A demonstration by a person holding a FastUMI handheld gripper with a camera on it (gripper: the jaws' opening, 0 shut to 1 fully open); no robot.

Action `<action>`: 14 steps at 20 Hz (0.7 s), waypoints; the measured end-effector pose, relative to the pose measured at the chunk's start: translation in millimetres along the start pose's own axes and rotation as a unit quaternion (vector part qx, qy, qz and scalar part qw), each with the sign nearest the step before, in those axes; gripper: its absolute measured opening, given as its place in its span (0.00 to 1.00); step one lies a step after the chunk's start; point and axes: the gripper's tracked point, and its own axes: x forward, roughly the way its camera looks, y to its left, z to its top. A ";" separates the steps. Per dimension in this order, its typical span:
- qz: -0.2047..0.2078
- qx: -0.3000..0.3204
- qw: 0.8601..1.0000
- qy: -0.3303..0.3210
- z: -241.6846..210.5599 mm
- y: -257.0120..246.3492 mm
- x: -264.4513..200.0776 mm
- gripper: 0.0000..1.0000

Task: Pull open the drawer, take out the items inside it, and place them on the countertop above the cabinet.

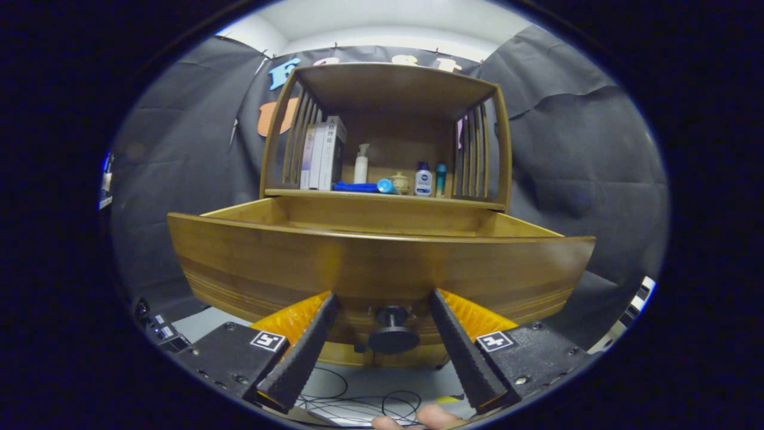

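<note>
Both fingers (310,343) flank drawer (382,269) knob (393,331), apart.

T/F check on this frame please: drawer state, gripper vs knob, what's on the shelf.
1. The drawer is pulled out of the cabinet. True.
2. The gripper is shut on the drawer's knob. False: its fingers stand apart with the knob between them, neither pressing on it.
3. Books stand upright at one end of the shelf above the drawer. True.
4. The shelf holds only books. False: a white pump bottle, a blue cloth and small bottles sit there too.
5. The drawer's contents can be seen. False: its front panel hides the inside from this angle.
</note>
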 end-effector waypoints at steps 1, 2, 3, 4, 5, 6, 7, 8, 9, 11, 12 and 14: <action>0.004 0.000 1.000 0.001 1.2 -1.9 2.6 1.00; 0.011 0.006 1.000 0.002 2.9 -3.1 6.2 1.00; 0.015 0.012 1.000 0.001 4.8 -3.2 9.6 1.00; 0.016 0.014 1.000 0.001 7.2 -2.9 11.8 1.00; 0.015 0.012 1.000 0.001 7.6 -4.0 17.1 1.00; 0.015 0.013 1.000 0.001 10.1 -4.3 21.2 1.00; 0.016 0.015 1.000 0.001 11.6 -3.3 26.6 1.00; 0.018 0.016 1.000 0.003 13.7 -2.5 31.6 1.00; 0.016 0.013 1.000 0.003 16.2 -2.2 38.0 1.00; 0.016 0.014 1.000 0.004 20.3 -1.5 50.0 1.00; 0.016 0.015 1.000 0.009 23.0 -0.1 55.1 1.00; 0.017 0.015 1.000 0.008 26.7 -0.1 70.9 1.00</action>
